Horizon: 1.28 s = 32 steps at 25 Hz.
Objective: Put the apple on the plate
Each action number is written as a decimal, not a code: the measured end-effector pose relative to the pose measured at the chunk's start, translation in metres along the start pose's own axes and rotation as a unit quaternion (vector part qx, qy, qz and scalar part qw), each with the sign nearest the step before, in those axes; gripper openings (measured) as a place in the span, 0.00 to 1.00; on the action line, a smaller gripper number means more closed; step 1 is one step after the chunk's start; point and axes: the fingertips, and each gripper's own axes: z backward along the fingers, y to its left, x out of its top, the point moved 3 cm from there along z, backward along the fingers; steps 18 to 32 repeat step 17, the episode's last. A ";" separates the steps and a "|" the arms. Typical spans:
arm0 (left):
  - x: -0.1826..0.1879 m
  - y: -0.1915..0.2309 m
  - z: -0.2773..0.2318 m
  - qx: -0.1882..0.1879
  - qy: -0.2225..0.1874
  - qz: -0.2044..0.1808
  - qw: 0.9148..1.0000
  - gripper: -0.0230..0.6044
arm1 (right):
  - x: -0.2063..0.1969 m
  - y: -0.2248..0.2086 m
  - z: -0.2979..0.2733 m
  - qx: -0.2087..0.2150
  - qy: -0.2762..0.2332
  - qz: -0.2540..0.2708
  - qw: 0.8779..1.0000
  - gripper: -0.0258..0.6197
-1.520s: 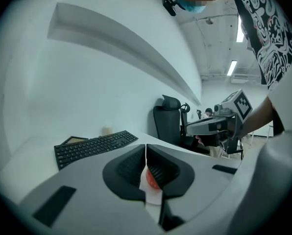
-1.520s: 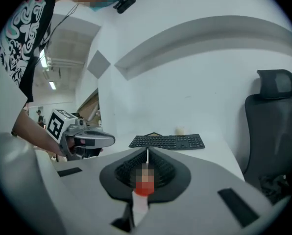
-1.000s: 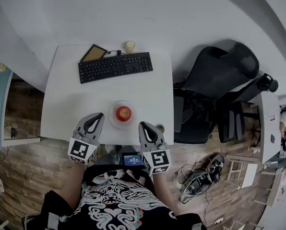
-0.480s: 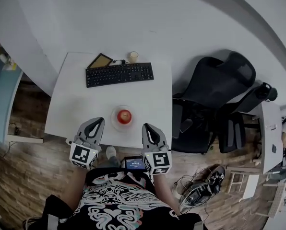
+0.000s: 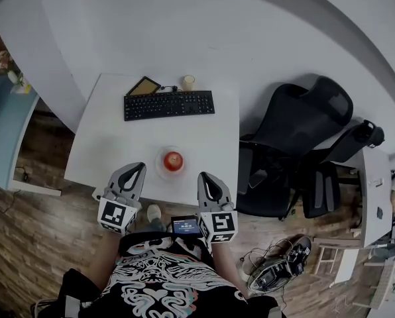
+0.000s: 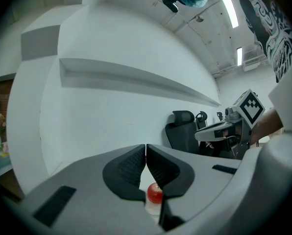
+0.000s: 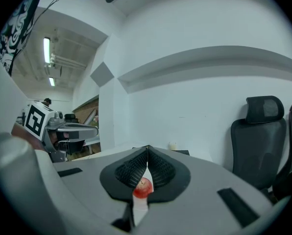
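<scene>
- Apple (image 5: 173,159) on the plate (image 5: 163,171), red, upright, dead centre of it.
- Plate on the table (image 5: 111,144), close to the near edge, between the two grippers.
- Left gripper (image 5: 139,167): jaws pressed together, nothing between them.
- Held just left of the plate, tips over the table's near edge, clear of the apple.
- From the left gripper view: pads shut tight at the tips; apple (image 6: 155,194) and plate showing through the small gap lower down, well beyond the jaws, not in them.
- Right gripper (image 5: 203,176): jaws also closed on nothing.
- Held just right of the plate, tips at the near edge, apart from plate and apple.
- From the right gripper view: ribbed pads meeting at the tips, apple (image 7: 144,187) peeking through the gap behind them, out on the table.
- Both grippers roughly level, pointing across the table towards the wall, marker cubes (image 5: 115,214) back by the person's body.
- Far side of the table: keyboard (image 5: 169,104) lying along the back, a dark tablet (image 5: 143,86) touching its left corner, a small cup (image 5: 188,82) just behind it.
- Right of the table: black chair (image 5: 303,118), pushed close to the edge.
- Small lit screen (image 5: 185,226) at the person's waist, between the two cubes.
- Wood-look floor (image 5: 45,237) under it all.
</scene>
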 end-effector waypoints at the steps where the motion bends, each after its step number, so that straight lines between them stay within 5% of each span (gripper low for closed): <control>1: 0.001 -0.001 0.000 -0.001 -0.001 0.000 1.000 0.07 | 0.000 -0.001 0.001 -0.001 0.000 0.000 1.000 0.09; 32: 0.001 -0.002 -0.001 -0.006 -0.014 0.004 1.000 0.07 | -0.009 -0.013 0.002 -0.002 0.008 -0.010 1.000 0.09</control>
